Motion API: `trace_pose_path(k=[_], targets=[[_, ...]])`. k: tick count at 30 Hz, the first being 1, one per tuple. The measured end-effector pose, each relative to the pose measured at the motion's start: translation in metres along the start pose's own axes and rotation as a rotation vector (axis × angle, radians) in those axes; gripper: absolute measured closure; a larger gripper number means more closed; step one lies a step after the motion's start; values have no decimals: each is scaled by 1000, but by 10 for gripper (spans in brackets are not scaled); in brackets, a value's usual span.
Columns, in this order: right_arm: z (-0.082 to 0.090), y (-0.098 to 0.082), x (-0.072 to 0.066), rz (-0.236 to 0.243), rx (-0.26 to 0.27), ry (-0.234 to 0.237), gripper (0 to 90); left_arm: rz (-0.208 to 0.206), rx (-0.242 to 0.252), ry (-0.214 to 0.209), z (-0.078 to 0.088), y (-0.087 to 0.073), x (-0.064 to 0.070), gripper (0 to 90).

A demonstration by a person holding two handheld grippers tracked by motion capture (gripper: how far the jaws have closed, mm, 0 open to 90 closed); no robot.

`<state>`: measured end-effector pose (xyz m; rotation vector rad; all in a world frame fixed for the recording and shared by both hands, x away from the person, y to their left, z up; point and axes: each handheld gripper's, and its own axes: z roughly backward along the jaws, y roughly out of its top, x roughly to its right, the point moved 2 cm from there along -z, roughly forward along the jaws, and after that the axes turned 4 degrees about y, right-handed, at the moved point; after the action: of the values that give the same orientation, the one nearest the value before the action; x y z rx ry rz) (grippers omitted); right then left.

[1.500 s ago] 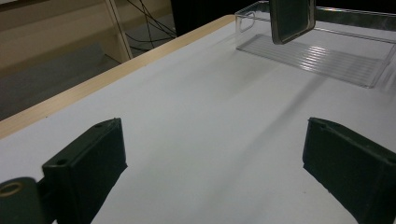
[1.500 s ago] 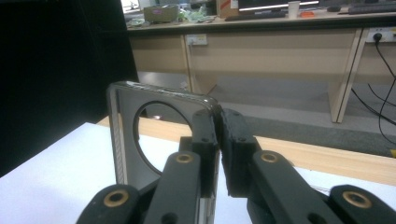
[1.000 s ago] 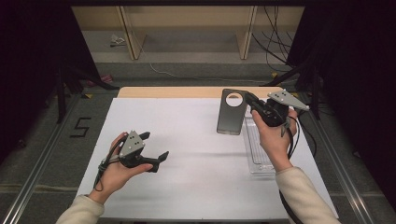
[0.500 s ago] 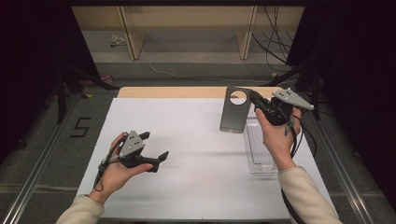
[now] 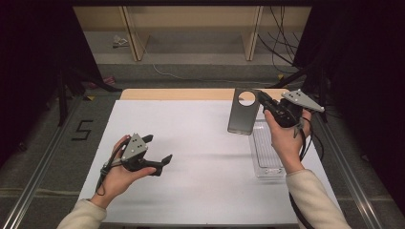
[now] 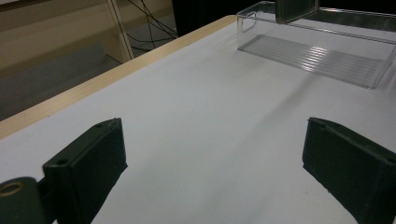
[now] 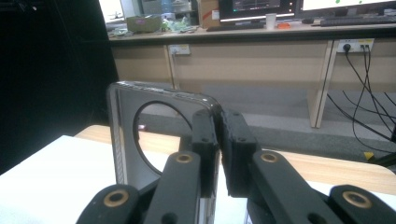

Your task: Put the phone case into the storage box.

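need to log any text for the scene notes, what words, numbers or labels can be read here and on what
"5": black digit marked on the grey floor left of the table, high view.
Monitor screens on the far desk, right gripper view: content too small and blurred to read.
Phone case held in the right gripper, clear tray, left gripper: no text visible.

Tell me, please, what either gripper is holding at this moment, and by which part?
The right gripper is shut on the grey phone case, pinching its side edge beside the round camera hole. The left gripper is open and holds nothing.
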<state>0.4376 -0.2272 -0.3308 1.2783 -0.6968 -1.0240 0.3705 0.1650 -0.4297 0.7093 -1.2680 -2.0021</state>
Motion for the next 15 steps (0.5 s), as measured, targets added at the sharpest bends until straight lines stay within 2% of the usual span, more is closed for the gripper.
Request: trace_pose_path(k=[15], targets=[[3,2,8,-6,6,-21,852,-1,0,1,0,0,0,57]])
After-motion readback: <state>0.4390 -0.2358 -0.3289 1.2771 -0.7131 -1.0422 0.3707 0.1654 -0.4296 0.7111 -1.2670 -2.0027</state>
